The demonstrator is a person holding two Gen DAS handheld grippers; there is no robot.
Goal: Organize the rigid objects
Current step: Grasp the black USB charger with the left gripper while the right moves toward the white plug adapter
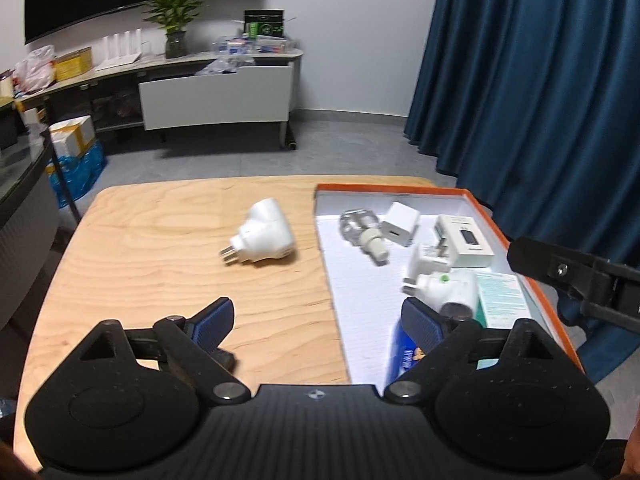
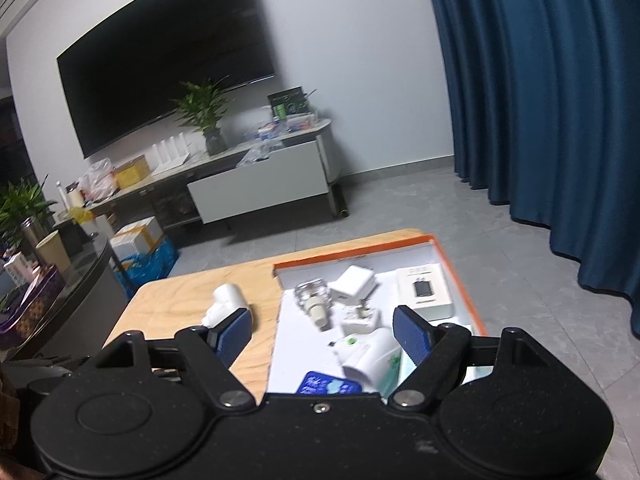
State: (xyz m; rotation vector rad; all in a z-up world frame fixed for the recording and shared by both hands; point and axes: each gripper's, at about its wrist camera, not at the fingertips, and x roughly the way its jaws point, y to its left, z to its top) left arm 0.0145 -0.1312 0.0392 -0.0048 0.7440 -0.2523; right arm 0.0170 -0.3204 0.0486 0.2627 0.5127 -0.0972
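Observation:
A white multi-plug adapter (image 1: 260,236) (image 2: 224,300) lies alone on the wooden table (image 1: 140,240). To its right stands an orange-rimmed box (image 1: 400,187) (image 2: 352,256) with a white floor. In it lie a metal-caged bulb (image 1: 362,228) (image 2: 314,300), a white charger cube (image 1: 402,222) (image 2: 354,284), a small white carton (image 1: 466,240) (image 2: 426,290), two white plugs (image 1: 448,286) (image 2: 372,356), a teal carton (image 1: 502,294) and a blue packet (image 1: 404,354) (image 2: 328,386). My left gripper (image 1: 318,312) is open and empty, straddling the box's left wall. My right gripper (image 2: 322,320) hangs open and empty over the box's near end.
A black part of the other gripper (image 1: 560,272) reaches in from the right over the box's rim. Blue curtains (image 1: 540,80) hang close behind the table on the right. Across the floor are a cluttered sideboard (image 1: 216,96), a plant (image 1: 176,8) and a wall screen (image 2: 168,64).

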